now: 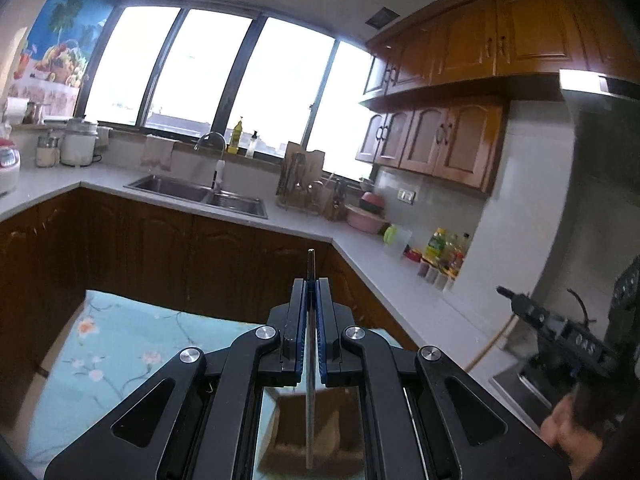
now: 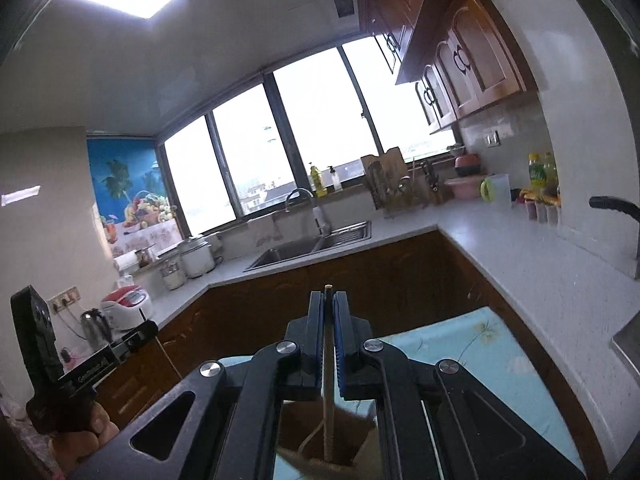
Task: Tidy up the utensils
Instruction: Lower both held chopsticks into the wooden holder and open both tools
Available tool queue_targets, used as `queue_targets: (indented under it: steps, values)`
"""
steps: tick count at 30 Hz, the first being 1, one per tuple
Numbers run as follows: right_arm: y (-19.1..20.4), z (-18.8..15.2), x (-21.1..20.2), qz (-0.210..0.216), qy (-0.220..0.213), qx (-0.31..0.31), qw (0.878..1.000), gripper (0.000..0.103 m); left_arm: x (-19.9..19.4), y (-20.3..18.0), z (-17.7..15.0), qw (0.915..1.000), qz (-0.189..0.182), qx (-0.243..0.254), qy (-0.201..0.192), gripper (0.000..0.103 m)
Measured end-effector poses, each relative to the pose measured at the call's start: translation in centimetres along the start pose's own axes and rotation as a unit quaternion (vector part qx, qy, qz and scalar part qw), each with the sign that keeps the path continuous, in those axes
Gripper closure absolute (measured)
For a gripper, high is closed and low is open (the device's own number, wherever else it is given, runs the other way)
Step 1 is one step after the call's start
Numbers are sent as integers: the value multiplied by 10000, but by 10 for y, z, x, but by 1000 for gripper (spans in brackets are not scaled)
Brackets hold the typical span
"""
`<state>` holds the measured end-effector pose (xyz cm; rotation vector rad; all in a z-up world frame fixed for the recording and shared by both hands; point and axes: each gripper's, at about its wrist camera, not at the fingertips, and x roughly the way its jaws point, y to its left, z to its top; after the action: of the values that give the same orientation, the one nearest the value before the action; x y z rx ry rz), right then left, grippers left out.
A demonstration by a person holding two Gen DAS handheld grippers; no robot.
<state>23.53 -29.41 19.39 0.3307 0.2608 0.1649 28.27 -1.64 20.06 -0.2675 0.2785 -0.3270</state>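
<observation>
While left gripper [image 1: 311, 292] jaws clamp metal rod [image 1: 310, 400], right gripper [image 2: 329, 304] jaws clamp wooden stick [image 2: 328, 420]; sink [image 1: 200, 194] beyond.

Home kitchen, double sink [image 1: 200, 196] under windows [image 1: 240, 76], wooden cabinets [image 1: 432, 140], grey countertop [image 1: 380, 264]

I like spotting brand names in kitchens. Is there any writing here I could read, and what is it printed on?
Pale lettering on the side of the left gripper, seen from the right wrist camera: too blurred to read.
Labels on the bottles by the tiled wall: too small to read.
Yellow bottle on the window sill: label unreadable.
Fruit poster beside the window: no words visible.
Nothing else carries readable text.
</observation>
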Motion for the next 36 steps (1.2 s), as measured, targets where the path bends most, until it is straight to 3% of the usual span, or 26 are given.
queue_targets:
  steps: [11,20,33,36]
  values:
    - [-27,-57,48,-182,368,147,9990,98,57,31,-57,9982,376,-462,19,100]
    - [-39,-88,65,-256,659,287,9971,98,79,31,-94,9977,291,-272,551,99]
    - [-49,-87,70,-296,843,471,9949,97,80,26,-93,9967,271,-207,736,98]
    - [-51,-85,70,-220,878,520,9945,93,79,29,-92,9957,256,-336,828,97]
